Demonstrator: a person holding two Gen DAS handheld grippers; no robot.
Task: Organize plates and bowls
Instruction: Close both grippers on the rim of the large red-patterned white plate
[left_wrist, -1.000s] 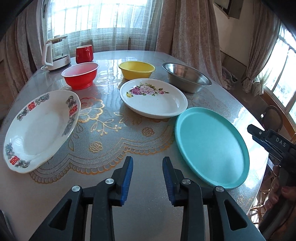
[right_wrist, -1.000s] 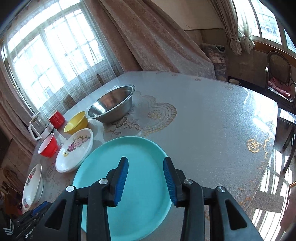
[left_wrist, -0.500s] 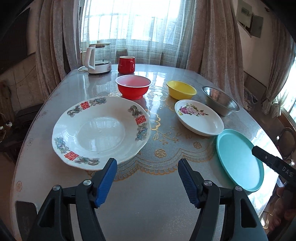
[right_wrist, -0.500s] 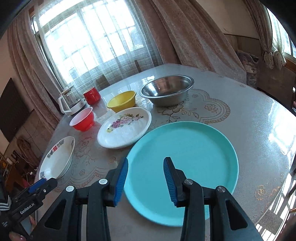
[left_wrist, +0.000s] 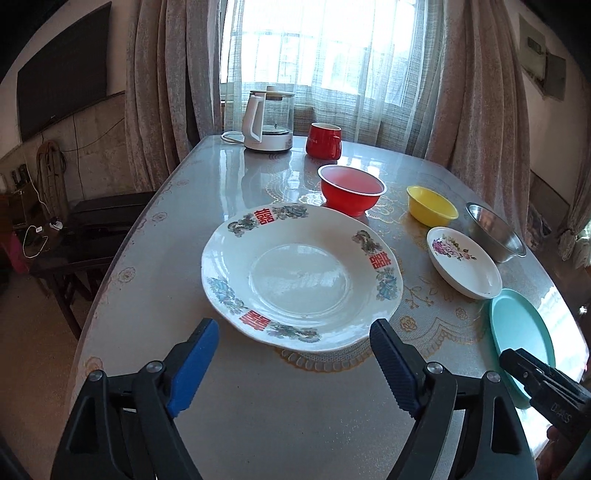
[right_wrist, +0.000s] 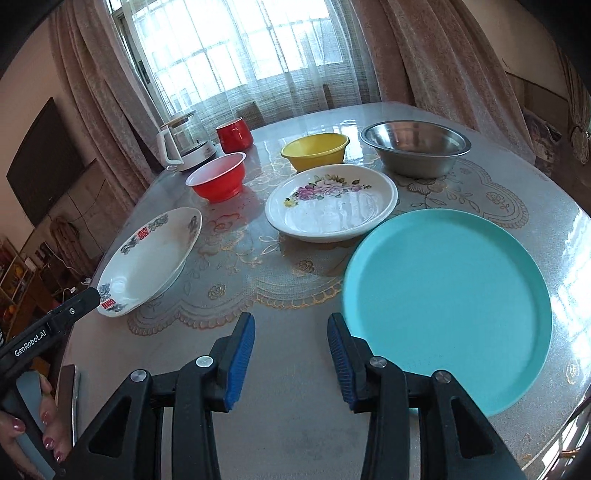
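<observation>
- Six dishes lie spread out singly on the desk (right_wrist: 295, 387), none stacked, so by my reading the sorting has not begun.
- Three plates sit nearest: a white plate with red double-happiness characters (left_wrist: 301, 275) on the left, a white floral plate (right_wrist: 330, 203) in the middle, and a turquoise plate (right_wrist: 448, 304) on the right.
- Three bowls form a row behind them: a red bowl (right_wrist: 219, 179), a yellow bowl (right_wrist: 316, 149) and a steel bowl (right_wrist: 415, 147).
- A glass kettle (left_wrist: 267, 120) and a red mug (left_wrist: 324, 140) stand at the far edge by the curtained window, well clear of the dishes.
- The left tool (left_wrist: 293, 365) is aimed down at the near rim of the double-happiness plate, its blue-padded jaws opening wide with nothing between them; the wide spread probably prepares to take that rim.
- The right tool (right_wrist: 291, 363) hovers over bare desk just left of the turquoise plate's near edge, jaws part-way apart and holding nothing.
- Each tool is placed before its own nearest plate, which suggests one plate per hand.
- Readable writing: "GenRobot.AI" on the left tool's side in the right view. Lettering on the other tool in the left view is too small to be sure of.
- Fingers of the person's hand (right_wrist: 48, 439) show at the lower left.
</observation>
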